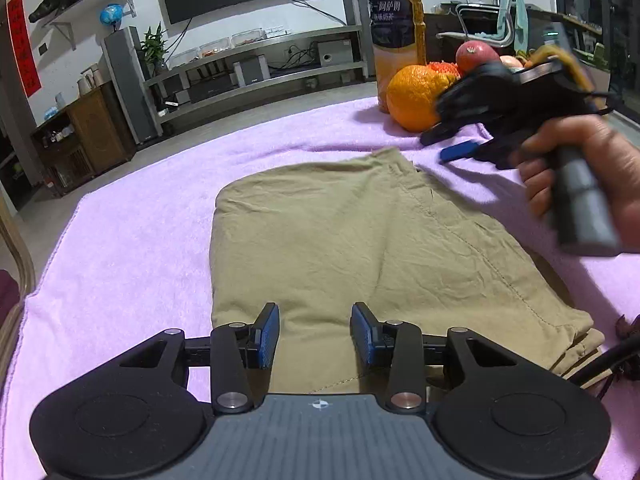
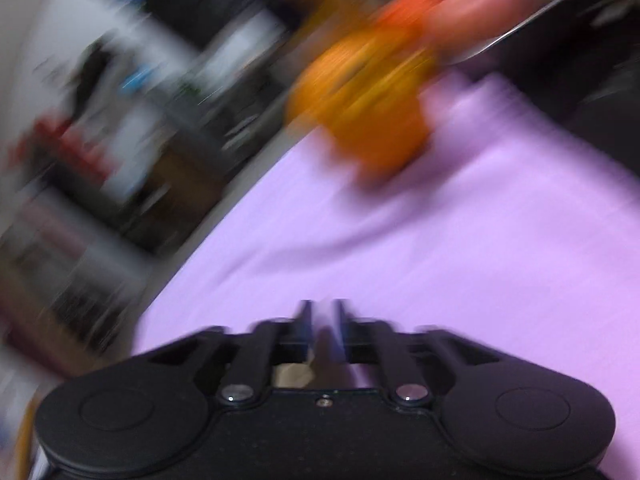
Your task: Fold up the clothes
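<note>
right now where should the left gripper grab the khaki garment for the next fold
Probably the near hem of the khaki garment, directly ahead of the open left gripper. That edge lies flat on the purple towel and faces the fingers, so a low, straight-in approach from the near side should slide one finger under it.

- The left gripper (image 1: pixel 315 334) sits at the lower centre of its own view, its two blue-padded fingers (image 1: pixel 267 334) spread well apart and holding nothing.
- The right gripper (image 1: pixel 450 145) shows at the upper right of the left wrist view, tilted and blurred, gripped by the right hand (image 1: pixel 580 172) around its grey handle.
- In its own view (heavily smeared) the right gripper (image 2: pixel 322 330) has its fingers close together with a narrow gap; whether they pinch anything cannot be told.
</note>
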Motion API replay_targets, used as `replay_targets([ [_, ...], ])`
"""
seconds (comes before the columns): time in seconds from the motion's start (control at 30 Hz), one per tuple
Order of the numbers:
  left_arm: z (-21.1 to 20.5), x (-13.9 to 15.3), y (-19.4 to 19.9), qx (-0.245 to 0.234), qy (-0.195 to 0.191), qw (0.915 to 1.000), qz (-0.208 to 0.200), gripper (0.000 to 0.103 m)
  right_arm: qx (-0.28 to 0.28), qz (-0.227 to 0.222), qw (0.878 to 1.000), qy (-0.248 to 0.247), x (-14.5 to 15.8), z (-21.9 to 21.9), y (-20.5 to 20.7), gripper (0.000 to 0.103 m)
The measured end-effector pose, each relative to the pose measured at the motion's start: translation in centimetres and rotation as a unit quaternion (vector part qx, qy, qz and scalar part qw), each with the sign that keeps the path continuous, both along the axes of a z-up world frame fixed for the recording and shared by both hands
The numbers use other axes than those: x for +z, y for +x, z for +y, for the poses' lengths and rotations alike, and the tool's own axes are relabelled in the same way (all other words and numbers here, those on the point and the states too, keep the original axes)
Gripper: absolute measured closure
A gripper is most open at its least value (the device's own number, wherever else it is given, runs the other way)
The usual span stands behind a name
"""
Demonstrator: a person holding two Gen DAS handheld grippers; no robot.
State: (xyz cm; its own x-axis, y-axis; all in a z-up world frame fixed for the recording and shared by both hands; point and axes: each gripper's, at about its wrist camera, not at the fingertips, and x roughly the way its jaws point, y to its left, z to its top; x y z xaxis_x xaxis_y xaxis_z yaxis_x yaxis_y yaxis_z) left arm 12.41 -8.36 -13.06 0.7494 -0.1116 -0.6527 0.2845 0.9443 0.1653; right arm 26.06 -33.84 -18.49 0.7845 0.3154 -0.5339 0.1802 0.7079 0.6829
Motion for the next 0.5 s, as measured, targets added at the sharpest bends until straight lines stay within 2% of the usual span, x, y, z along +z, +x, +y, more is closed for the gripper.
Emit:
replay_targets([
  [0.1, 0.3, 0.5, -0.4, 0.003, -0.017, 0.9998, 0.005, 0.066, 0.034, 0.004, 0.999, 0.008, 1.8, -1.2, -2.2, 0.077],
  [0.17, 0.2, 0.9, -0.8, -0.002, -0.033, 0.9994, 0.012, 0.067, 0.078, 0.013, 0.997, -0.024, 3.4, -0.7, -4.6, 0.077],
  [0.23, -0.9, 0.9, -2.3, -0.031, -0.044, 0.9984, 0.020, 0.070, 0.114, 0.025, 0.992, -0.052, 4.9, 0.1, -7.3, 0.073],
  [0.33, -2.8, 0.5, -4.7, -0.074, -0.058, 0.9948, 0.039, 0.069, 0.141, 0.041, 0.987, -0.060, 6.6, 0.6, -11.1, 0.069],
  [0.43, -5.1, 0.1, -7.5, -0.116, -0.049, 0.9908, 0.049, 0.070, 0.144, 0.041, 0.987, -0.062, 8.4, 0.7, -14.5, 0.065],
  [0.5, -5.9, 0.3, -9.0, -0.138, -0.048, 0.9867, 0.071, 0.070, 0.139, 0.038, 0.987, -0.074, 9.7, 0.8, -16.3, 0.060],
])
